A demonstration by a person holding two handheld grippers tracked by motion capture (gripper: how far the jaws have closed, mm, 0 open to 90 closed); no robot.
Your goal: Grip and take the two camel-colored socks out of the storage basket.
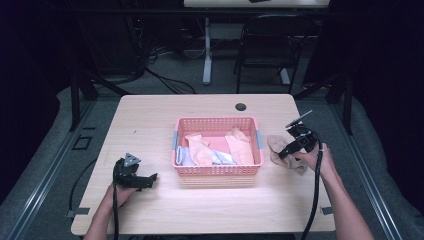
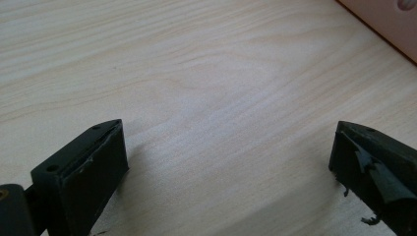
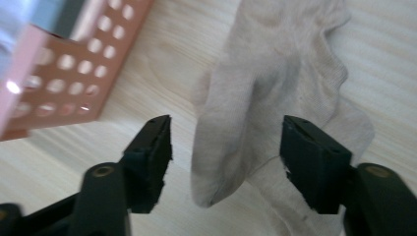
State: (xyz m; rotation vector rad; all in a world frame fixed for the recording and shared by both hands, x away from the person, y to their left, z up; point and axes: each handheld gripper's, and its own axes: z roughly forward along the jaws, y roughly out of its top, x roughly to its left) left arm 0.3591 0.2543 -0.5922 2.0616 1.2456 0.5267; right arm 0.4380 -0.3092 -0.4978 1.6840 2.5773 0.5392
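The pink basket stands at the middle of the worktop and is the main thing in the way; any crossing between the two halves must go over its walls or round its near or far side. Left of it the wood lies bare, and the left tool sits there with its jaws spread wide over plain surface, the basket corner far to its right. Right of the basket the strip is narrow: a beige sock lies just beside the wall. The right tool straddles the sock's raised fold, jaws apart on either side, the basket wall near on its left. The far strip holds a small dark hole.
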